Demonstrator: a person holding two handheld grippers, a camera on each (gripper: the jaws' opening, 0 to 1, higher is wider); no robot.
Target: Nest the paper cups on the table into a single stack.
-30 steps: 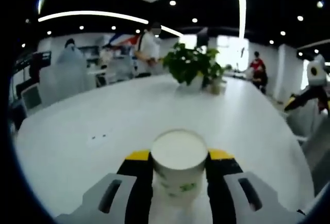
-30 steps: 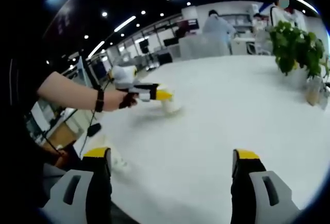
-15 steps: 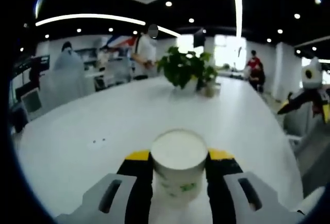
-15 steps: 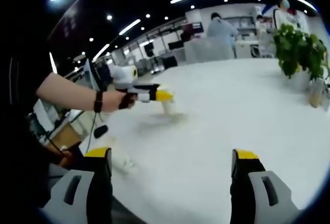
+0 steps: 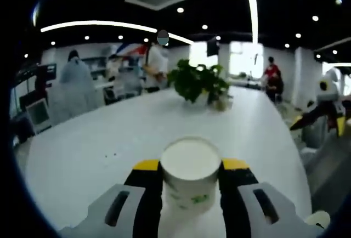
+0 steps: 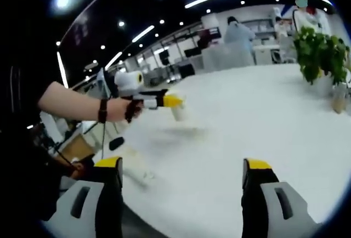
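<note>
A white paper cup [image 5: 190, 179] with a green print stands upright between the jaws of my left gripper [image 5: 190, 166], which is shut on it. In the right gripper view the same cup [image 6: 178, 112] hangs a little above the white table [image 6: 263, 117], with its shadow under it, held out by my left gripper [image 6: 174, 102] in a person's hand. My right gripper [image 6: 182, 164] is open over the table's near edge with nothing between its jaws. A blurred white object, perhaps a paper cup [image 6: 140, 175], lies on the table close to the right gripper's left jaw.
A potted green plant [image 5: 196, 82] [image 6: 321, 56] stands at the far side of the table [image 5: 98, 139]. Several people, desks and chairs fill the room behind it. A penguin-like figure [image 5: 328, 102] is off the table's right side.
Both views have shifted a little with the hands. The left gripper keeps hold of the cup, now slightly higher over the table. The right jaws stay open.
</note>
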